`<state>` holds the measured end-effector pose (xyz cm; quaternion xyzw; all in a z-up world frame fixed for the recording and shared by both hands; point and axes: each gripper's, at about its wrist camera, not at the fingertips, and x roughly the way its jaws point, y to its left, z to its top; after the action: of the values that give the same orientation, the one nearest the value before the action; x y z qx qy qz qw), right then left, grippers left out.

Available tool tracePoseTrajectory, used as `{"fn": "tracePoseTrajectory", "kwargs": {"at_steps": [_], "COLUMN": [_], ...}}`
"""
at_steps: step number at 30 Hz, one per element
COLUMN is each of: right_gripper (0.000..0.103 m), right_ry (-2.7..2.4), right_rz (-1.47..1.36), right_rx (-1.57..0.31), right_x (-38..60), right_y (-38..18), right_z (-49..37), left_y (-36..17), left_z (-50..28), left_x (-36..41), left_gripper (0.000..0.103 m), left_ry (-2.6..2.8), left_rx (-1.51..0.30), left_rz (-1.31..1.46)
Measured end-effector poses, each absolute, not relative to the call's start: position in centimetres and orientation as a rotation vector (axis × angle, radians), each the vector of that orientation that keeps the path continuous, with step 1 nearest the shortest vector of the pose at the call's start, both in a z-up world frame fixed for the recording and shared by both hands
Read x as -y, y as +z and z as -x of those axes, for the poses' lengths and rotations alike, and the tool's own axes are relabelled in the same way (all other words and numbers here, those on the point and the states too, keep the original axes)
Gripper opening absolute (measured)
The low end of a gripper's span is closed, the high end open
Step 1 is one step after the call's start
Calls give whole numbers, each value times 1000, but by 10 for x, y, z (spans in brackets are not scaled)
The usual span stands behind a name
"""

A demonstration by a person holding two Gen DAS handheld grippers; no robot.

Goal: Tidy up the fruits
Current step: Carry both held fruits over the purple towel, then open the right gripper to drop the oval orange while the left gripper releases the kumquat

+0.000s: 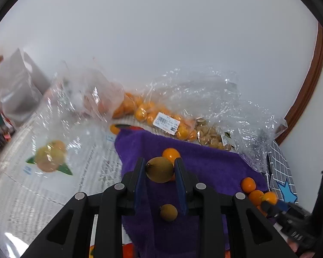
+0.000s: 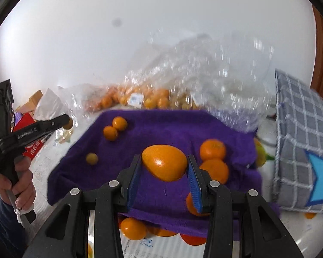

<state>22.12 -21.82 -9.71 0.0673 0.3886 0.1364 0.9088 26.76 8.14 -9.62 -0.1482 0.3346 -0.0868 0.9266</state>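
Note:
My left gripper (image 1: 159, 168) is shut on an olive-yellow oval fruit (image 1: 159, 169), held above the purple towel (image 1: 204, 163). Another olive fruit (image 1: 168, 212) and a small orange one (image 1: 171, 153) lie on the towel below. My right gripper (image 2: 164, 167) is shut on a larger orange oval fruit (image 2: 164, 165) over the same purple towel (image 2: 161, 133). Several orange fruits (image 2: 212, 149) lie to its right, two small ones (image 2: 110, 133) at the far left, and an olive fruit (image 2: 92, 158) near the left edge. The left gripper (image 2: 67, 122) shows at the left, held by a hand (image 2: 21, 182).
Clear plastic bags of small orange fruits (image 1: 150, 111) and brown husked fruits (image 1: 211, 135) lie crumpled behind the towel, against a white wall. A grey checked cushion with a blue star (image 2: 301, 139) stands at the right. A fruit-print table cover (image 1: 49, 157) and boxes (image 2: 32, 116) are at the left.

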Motion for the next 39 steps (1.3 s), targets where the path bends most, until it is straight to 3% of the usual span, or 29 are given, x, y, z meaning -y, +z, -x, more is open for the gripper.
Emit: {"fn": "tracePoseTrajectory", "kwargs": {"at_steps": [15, 36, 39], "right_gripper": [41, 41, 41], "right_ry": [279, 273, 272], "right_rz": [-49, 62, 82], "right_rx": [-883, -877, -873], "right_x": [195, 182, 181], "right_y": [-135, -140, -141], "right_z": [-225, -224, -223], "left_y": [-126, -136, -135], "left_z": [-280, -285, -284], "left_x": [-56, -56, -57], "left_gripper": [26, 27, 30], "left_ry": [-235, -202, -213], "left_rx": [-787, -832, -825], "left_rz": [230, 216, 226]}}
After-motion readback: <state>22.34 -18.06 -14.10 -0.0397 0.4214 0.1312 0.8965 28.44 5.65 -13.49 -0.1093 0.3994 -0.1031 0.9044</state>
